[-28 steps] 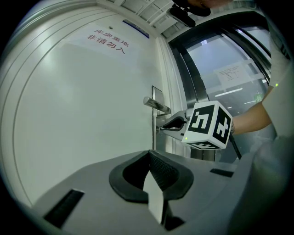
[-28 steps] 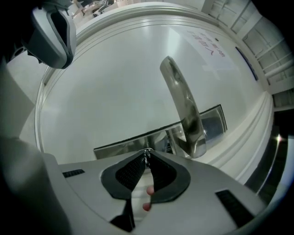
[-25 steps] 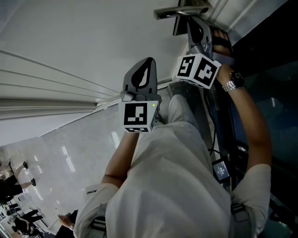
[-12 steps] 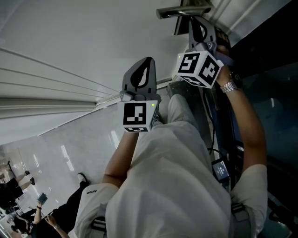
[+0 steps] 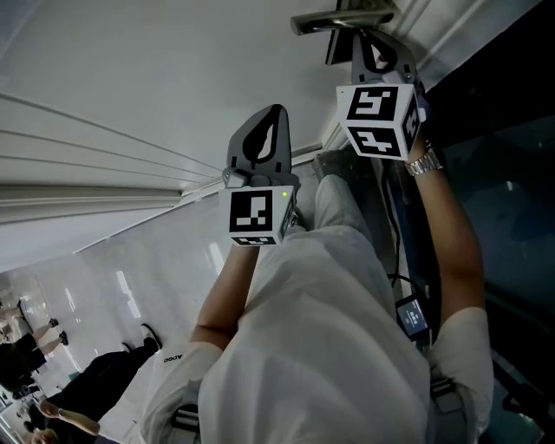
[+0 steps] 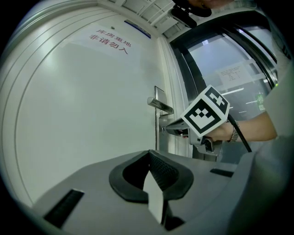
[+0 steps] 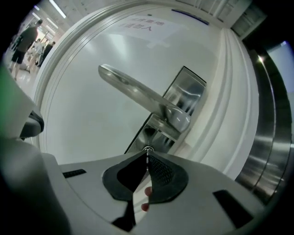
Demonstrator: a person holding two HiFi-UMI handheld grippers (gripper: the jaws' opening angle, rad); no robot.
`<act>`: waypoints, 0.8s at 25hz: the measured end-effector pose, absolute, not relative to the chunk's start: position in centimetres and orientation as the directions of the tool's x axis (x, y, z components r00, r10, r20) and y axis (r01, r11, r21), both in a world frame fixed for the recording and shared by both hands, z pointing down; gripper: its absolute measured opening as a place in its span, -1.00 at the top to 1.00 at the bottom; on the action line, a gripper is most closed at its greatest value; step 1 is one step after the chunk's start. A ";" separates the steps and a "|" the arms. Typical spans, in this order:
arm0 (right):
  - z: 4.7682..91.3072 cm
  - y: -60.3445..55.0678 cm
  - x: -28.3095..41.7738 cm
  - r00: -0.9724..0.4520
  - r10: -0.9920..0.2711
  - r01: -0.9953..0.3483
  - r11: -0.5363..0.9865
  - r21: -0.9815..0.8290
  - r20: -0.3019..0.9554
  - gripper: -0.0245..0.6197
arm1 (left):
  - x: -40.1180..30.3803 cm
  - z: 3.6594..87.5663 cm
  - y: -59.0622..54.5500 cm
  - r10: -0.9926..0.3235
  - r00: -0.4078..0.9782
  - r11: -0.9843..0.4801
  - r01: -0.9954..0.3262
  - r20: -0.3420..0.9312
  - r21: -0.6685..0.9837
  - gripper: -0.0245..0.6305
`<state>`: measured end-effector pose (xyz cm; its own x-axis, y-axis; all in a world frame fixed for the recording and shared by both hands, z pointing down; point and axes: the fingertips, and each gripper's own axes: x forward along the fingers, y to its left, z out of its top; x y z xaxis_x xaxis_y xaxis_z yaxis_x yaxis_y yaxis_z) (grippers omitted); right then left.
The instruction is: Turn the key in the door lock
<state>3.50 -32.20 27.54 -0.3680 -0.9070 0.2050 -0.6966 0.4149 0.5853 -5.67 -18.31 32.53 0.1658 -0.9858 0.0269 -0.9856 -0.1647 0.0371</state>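
Observation:
The white door [image 6: 92,101] carries a silver lever handle [image 7: 138,92] on a steel lock plate [image 7: 186,94]. Just below the lever sits the lock cylinder [image 7: 147,149]. My right gripper [image 7: 147,155] has its tips right at the cylinder, shut on the thin key [image 7: 147,158], which shows edge-on between the pads. From the head view the right gripper [image 5: 366,43] reaches under the handle [image 5: 342,19]. My left gripper [image 6: 149,156] hangs shut and empty a short way off the door, left of the lock, and shows in the head view [image 5: 260,143] too.
Right of the door runs a dark metal frame with glass panels [image 6: 229,69]. A red-lettered sign [image 6: 110,39] is on the door's upper part. A cable and small box [image 5: 412,316] hang by the person's right arm. People stand far off on the tiled floor [image 5: 35,381].
The right gripper has rolled about its own axis at the lock, its marker cube turning to face the head camera. The left gripper has kept still. People in the background have shifted.

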 end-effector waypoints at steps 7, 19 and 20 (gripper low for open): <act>27.6 -32.6 3.9 -0.441 -0.863 -0.831 0.496 0.251 0.246 0.89 | -5.7 32.9 -18.4 -0.986 0.163 -0.162 -0.986 0.034 0.043 0.90; 27.6 -32.9 5.1 -0.607 -0.772 -0.697 0.403 -0.593 0.189 0.89 | -6.2 32.7 -18.2 -0.989 0.145 -0.144 -0.989 0.033 0.044 0.90; 27.6 -32.9 5.2 -0.612 -0.770 -0.670 0.386 -0.634 0.179 0.89 | -6.2 32.7 -18.2 -0.989 0.144 -0.142 -0.989 0.033 0.044 0.90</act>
<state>5.21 -32.91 27.63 -0.6124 -0.7701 0.1789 -0.6702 0.3857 -0.6341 -6.25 -18.19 32.68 0.1438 -0.9890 0.0333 -0.9888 -0.1423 0.0444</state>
